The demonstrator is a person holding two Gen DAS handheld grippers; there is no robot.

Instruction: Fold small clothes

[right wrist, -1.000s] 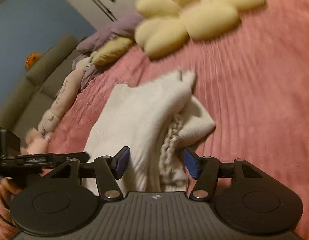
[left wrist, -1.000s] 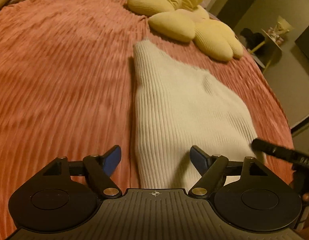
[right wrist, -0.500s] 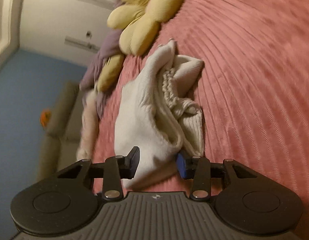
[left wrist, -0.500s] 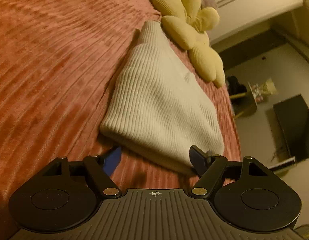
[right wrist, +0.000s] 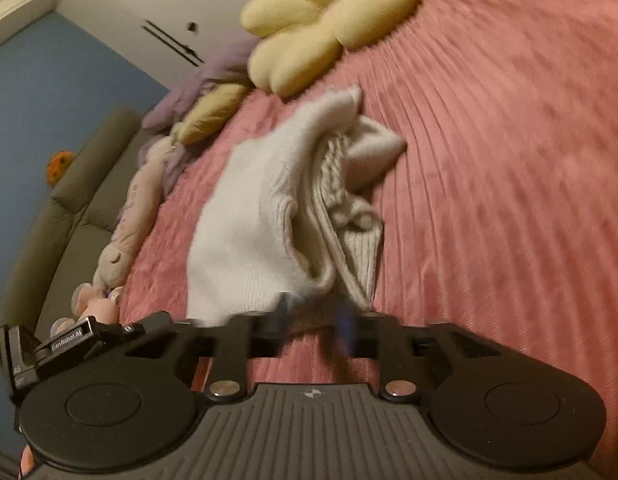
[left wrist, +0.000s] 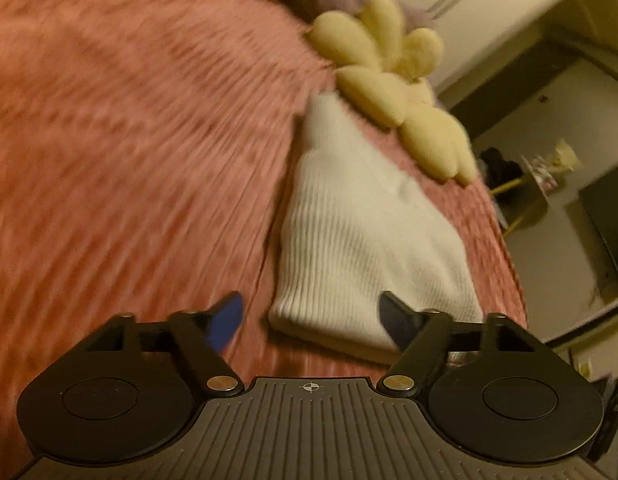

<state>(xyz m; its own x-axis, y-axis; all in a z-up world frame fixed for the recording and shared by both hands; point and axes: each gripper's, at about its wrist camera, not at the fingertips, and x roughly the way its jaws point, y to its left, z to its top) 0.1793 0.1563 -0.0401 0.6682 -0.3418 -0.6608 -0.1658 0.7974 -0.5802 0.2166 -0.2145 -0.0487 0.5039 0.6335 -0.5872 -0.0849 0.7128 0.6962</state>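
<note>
A white ribbed knit garment (left wrist: pixel 361 236) lies folded on the pink bedspread (left wrist: pixel 129 160). My left gripper (left wrist: pixel 311 316) is open and its jaws are opening wider. The garment's near hem lies between the fingers, closer to the right finger (left wrist: pixel 393 316), and no pad presses on it. In the right wrist view the same garment (right wrist: pixel 249 232) shows stacked layers, with a cable-knit part (right wrist: pixel 333 176) exposed. My right gripper (right wrist: pixel 314 318) is blurred, its jaws opening just in front of the garment's near corner. Only bedspread shows between its pads.
A yellow flower-shaped cushion (left wrist: pixel 393 84) lies just beyond the garment. More pillows and a soft toy (right wrist: pixel 121 248) line the bed's left side beside a grey sofa (right wrist: pixel 49 224). The other gripper's body (right wrist: pixel 57 344) sits at the left edge. The bed's right edge (left wrist: pixel 513 280) drops off to the floor.
The right jaws were narrow around the garment's near corner and are now wider, with the corner lying free. Both views have rolled and shifted sideways. The left jaws stay wide at the hem.
</note>
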